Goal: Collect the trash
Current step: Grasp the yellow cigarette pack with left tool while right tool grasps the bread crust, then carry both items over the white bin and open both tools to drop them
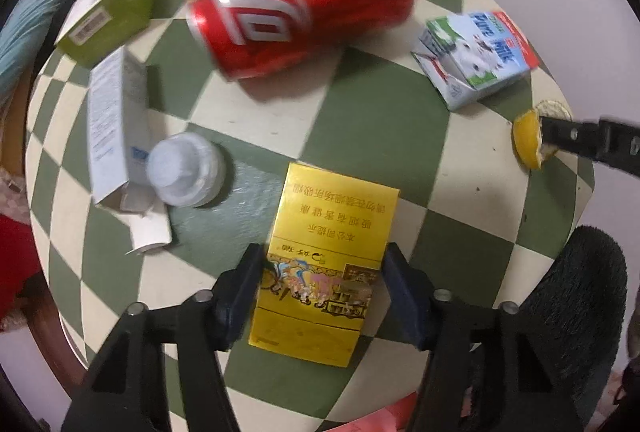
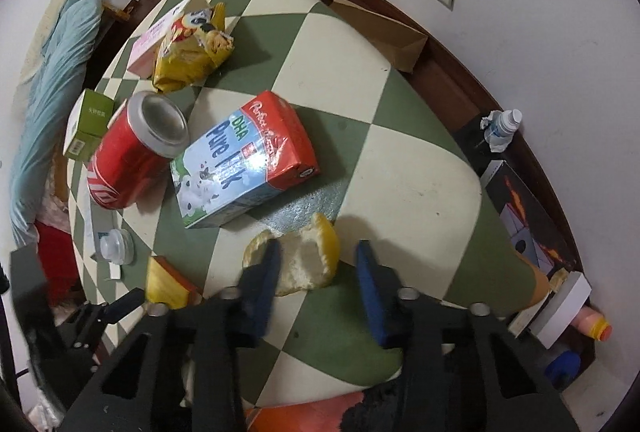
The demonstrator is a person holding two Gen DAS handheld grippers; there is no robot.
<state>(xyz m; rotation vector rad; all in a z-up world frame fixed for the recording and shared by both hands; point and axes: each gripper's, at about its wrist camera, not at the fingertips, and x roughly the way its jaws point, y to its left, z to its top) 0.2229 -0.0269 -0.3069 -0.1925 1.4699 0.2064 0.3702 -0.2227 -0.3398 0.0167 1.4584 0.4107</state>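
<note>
My left gripper [image 1: 322,282] is shut on a yellow cigarette pack [image 1: 326,272], its pads pressed on both long sides just above the green-and-cream checkered table [image 1: 360,135]. The pack also shows in the right wrist view [image 2: 166,282]. My right gripper [image 2: 318,274] is open around a piece of yellow citrus peel [image 2: 304,260], which lies on the table [image 2: 400,159]; the left finger overlaps the peel. The peel and the right gripper's finger show in the left wrist view [image 1: 530,141].
On the table lie a red cola can [image 1: 304,7], a milk carton [image 2: 244,159], a green box [image 1: 108,15], a white box [image 1: 112,127], a white cap [image 1: 184,171] and a yellow snack bag [image 2: 192,43]. A dark furry thing [image 1: 576,312] sits at the table's near right edge.
</note>
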